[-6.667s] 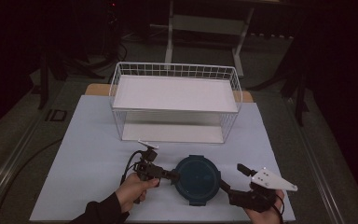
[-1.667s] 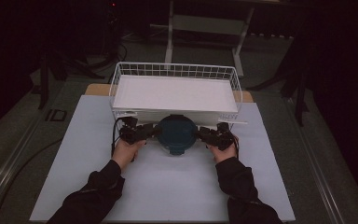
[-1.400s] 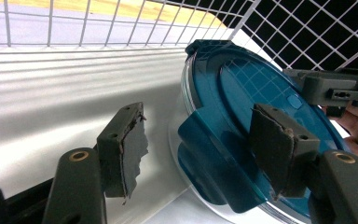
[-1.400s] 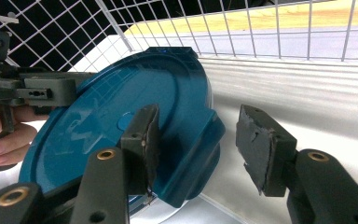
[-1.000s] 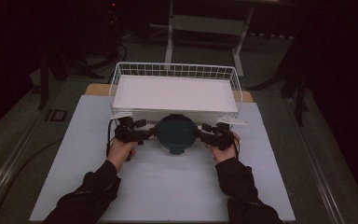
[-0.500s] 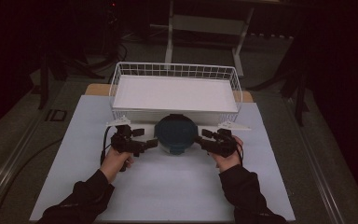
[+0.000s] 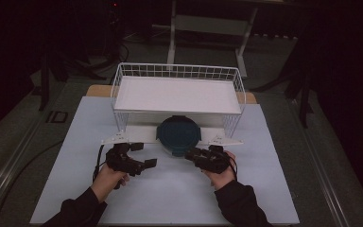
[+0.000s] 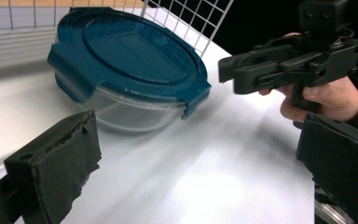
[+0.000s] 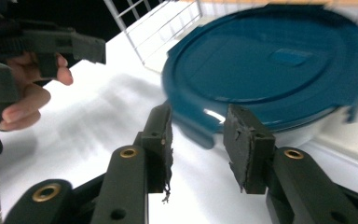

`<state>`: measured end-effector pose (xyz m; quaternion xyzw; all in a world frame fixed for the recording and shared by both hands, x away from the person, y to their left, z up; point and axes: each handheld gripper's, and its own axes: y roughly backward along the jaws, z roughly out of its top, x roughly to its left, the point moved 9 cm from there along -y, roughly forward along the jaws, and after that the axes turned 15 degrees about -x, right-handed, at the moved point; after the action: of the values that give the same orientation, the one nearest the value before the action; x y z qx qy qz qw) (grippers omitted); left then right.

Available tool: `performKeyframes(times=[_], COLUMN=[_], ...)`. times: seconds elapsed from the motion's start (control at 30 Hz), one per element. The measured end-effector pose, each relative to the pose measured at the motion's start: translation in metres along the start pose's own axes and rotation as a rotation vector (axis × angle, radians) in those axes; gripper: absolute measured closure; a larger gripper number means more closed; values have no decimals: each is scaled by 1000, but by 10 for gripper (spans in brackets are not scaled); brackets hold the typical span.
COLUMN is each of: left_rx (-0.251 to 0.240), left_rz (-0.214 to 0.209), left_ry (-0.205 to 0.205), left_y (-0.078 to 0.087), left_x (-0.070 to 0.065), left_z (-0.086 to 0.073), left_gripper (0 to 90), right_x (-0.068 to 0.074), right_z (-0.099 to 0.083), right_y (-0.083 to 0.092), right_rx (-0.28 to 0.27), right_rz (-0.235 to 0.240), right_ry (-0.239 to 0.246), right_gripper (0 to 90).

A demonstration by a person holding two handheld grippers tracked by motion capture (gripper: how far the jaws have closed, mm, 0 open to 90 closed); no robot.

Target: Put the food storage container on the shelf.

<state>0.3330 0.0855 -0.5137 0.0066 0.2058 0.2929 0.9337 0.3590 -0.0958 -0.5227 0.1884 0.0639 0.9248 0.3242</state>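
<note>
Jaws of the left gripper (image 7: 144, 161), lower left of the high view, stand wide and empty. At centre the blue-lidded container (image 7: 178, 135) sits half under the wire rack (image 7: 177, 71), apparently just placed. Right of it, the right gripper (image 7: 190, 152) has just been closing, nothing between its pads, released. Next, I judge, both hands pull clear.

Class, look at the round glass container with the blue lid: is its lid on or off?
On. The blue lid sits flat across the glass container, its side tabs folded down over the rim; whether they are latched, I cannot tell.
</note>
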Motion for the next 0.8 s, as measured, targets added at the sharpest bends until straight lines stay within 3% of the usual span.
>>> performKeyframes(times=[0.1,0.13,0.23,0.4,0.63,0.8], left_rx=[4,10,12,6,10,-10], left_rz=[3,4,14,25,25,20], left_ry=[-23,-29,-48,-55,-68,-68], left_y=[7,10,15,22,24,23], left_x=[-6,-8,-10,-11,-14,-16], left_z=[-5,-7,-12,-19,-25,-23], left_gripper=[0,0,0,0,0,0], right_x=[5,7,8,6,4,-6], right_z=[-7,-12,-18,-23,-22,-17], right_y=[-5,-9,-14,-25,-30,-34], right_rx=[29,53,83,117,118,105], right_rz=[5,4,14,6,-12,-45], right_ry=[21,40,42,68,88,79], right_gripper=[748,836,896,900,900,900])
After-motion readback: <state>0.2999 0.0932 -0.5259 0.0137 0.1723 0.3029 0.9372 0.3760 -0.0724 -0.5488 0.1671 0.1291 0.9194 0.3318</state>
